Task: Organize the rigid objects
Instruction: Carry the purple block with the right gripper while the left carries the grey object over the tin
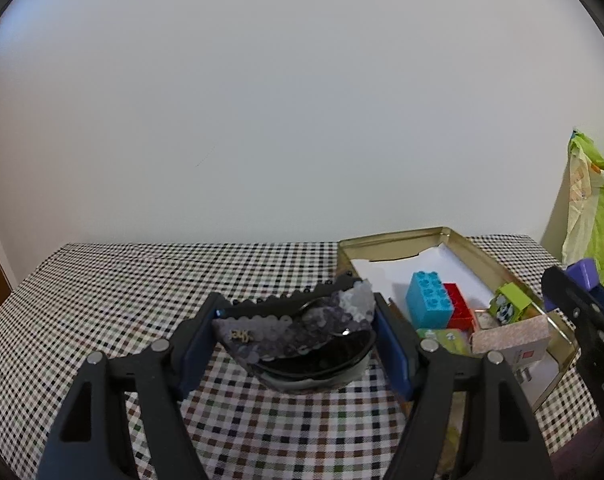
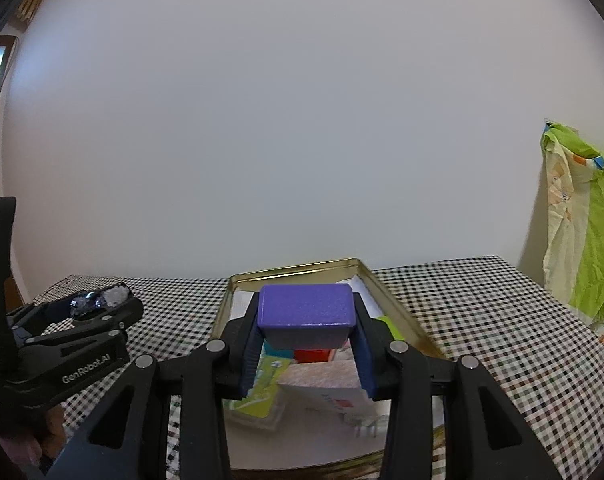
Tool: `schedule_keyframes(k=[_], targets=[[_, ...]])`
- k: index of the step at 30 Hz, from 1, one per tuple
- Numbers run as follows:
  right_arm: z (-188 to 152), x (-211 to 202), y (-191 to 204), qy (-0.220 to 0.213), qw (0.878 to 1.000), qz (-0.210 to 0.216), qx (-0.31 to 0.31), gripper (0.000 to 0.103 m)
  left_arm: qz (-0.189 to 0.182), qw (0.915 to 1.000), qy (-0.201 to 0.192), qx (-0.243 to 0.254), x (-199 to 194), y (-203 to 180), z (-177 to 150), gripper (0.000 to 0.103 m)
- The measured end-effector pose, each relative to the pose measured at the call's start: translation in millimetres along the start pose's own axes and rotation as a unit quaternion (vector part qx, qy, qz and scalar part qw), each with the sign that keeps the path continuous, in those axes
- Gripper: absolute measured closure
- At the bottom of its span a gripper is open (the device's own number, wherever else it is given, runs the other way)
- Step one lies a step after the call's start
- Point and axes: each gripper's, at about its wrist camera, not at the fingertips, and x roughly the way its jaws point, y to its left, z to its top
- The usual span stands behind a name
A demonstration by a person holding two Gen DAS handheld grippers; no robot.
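The left gripper (image 1: 296, 338) was clamped on a sequined hair clip (image 1: 302, 328), its blue pads pressing the two ends of the curved piece, which hung just above the checked tablecloth (image 1: 122, 280) and cast a shadow on it. The clip showed a black toothed edge along its top and silvery-purple sequins across its face, with a small gold mark near its left end. In the right wrist view the same gripper (image 2: 102, 304) appeared at the left edge, level with the near corner of the tin, a hand (image 2: 42, 436) visible beneath it.

The right gripper (image 2: 306, 344) was closed on a purple block (image 2: 305, 306), held by its two sides above the open gold tin (image 2: 238, 280). From the left wrist camera, that gripper (image 1: 582, 292) showed only partly at the right edge.

Inside the tin (image 1: 478, 252), on a white liner, a blue building brick (image 1: 428, 300) stood touching a red brick (image 1: 458, 306) just to its right. Near them lay a small lime-green box with a panda picture (image 1: 508, 306), a pinkish speckled box (image 1: 512, 340) at the near end, and a flat green packet (image 1: 446, 338) beside it. A green and yellow printed cloth (image 2: 586, 220) hung beyond the table's right side against the plain wall
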Motion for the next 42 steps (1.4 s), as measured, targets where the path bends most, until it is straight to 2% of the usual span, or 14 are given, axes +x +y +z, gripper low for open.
schedule_keyframes(k=[2, 9, 21, 29, 37, 42], targets=[[3.0, -14.2, -5.7, -0.001, 1.000, -0.009, 0.003, 0.060, -0.004, 1.0000, 0.000, 0.000, 0.5, -4.3, 2.4, 0.031], [6.2, -10.0, -28.8, 0.001, 0.999, -0.025, 0.020, 0.060, -0.016, 0.9999, 0.000, 0.007, 2.5, -18.1, 7.4, 0.031], [20.3, 18.0, -68.1, 0.003, 0.998, -0.053, 0.030, 0.060, -0.040, 0.9990, 0.008, 0.020, 16.7, -50.6, 13.5, 0.031], [26.1, 32.0, -80.4, 0.007, 0.998, -0.061, 0.034, 0.060, -0.051, 0.9982, 0.015, 0.026, 26.9, -68.7, 13.9, 0.031], [30.2, 53.8, -84.2, 0.026, 0.998, -0.042, 0.044, 0.060, -0.064, 0.9968, 0.037, 0.028, 40.8, -85.2, 12.5, 0.031], [33.8, 67.1, -84.1, 0.036, 0.998, -0.030, 0.044, 0.060, -0.064, 0.9966, 0.039, 0.035, 49.2, -95.7, 9.7, 0.031]])
